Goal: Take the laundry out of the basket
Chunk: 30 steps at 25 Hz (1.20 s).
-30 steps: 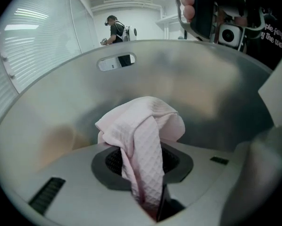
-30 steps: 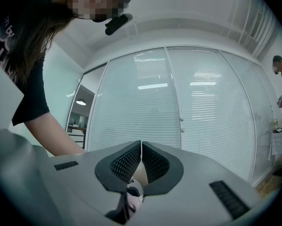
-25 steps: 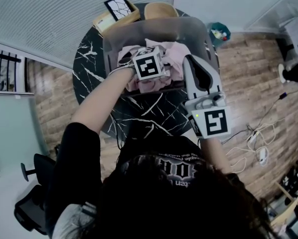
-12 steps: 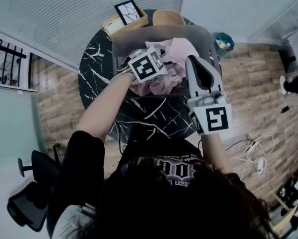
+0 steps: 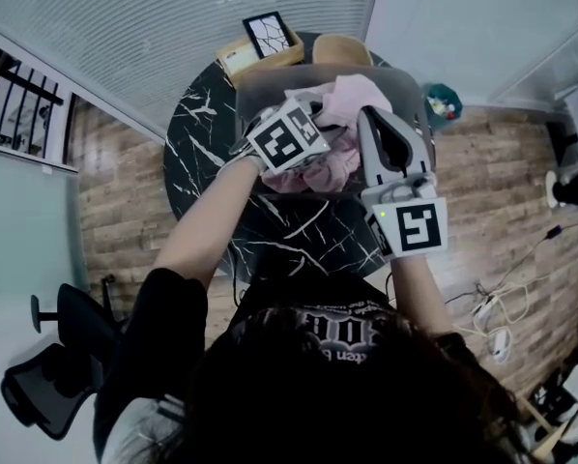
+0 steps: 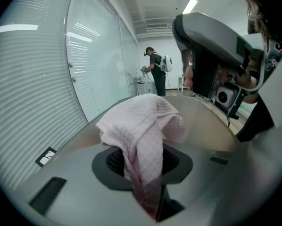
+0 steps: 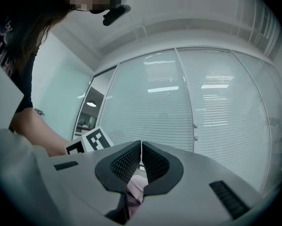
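Note:
A grey laundry basket (image 5: 260,83) stands on a round black marble table (image 5: 197,153). Pink laundry (image 5: 351,97) bulges above its rim, and more pink fabric (image 5: 313,170) lies lower inside. My left gripper (image 5: 306,129) reaches in from the left and is shut on a pink waffle-weave cloth (image 6: 143,126), which drapes up and over its jaws (image 6: 143,166). My right gripper (image 5: 373,116) points into the basket from the right. Its pads (image 7: 153,161) meet at the tips, and a fold of pink cloth (image 7: 135,188) is pinched lower between them.
A wooden tray with a framed picture (image 5: 267,39) and a wooden bowl (image 5: 342,50) sit behind the basket. A teal bin (image 5: 445,104) and cables (image 5: 492,307) are on the wood floor at the right, an office chair (image 5: 47,380) at the lower left. A person (image 6: 156,72) stands far off.
The pink cloth has come up higher above the basket rim between the two grippers. The left gripper's cube has tilted and moved slightly toward the right one.

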Each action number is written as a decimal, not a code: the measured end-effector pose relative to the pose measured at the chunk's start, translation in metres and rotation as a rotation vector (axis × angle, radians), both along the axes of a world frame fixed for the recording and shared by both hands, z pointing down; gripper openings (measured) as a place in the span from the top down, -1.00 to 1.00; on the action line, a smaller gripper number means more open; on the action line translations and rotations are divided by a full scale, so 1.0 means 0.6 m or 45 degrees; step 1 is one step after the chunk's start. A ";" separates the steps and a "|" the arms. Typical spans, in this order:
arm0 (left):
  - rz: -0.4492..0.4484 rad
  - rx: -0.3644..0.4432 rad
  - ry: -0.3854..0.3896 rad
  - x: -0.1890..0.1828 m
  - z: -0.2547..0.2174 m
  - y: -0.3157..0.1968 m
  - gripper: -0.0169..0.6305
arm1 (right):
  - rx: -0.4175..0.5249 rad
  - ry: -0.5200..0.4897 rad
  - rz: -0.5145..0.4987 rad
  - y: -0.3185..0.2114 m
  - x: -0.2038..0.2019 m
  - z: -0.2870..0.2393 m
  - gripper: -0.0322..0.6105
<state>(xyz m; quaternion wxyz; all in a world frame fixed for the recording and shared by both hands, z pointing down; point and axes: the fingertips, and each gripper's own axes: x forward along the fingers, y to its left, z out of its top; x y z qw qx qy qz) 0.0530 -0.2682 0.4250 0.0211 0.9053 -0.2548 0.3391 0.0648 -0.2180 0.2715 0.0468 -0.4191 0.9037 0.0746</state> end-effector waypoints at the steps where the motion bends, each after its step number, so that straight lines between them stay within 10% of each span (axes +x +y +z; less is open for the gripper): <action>1: -0.029 0.007 0.022 -0.005 -0.010 -0.001 0.63 | 0.010 0.001 -0.011 -0.001 -0.004 -0.003 0.81; 30: -0.370 0.314 0.302 -0.097 -0.296 -0.005 0.63 | 0.222 -0.070 -0.161 -0.013 -0.099 -0.191 0.81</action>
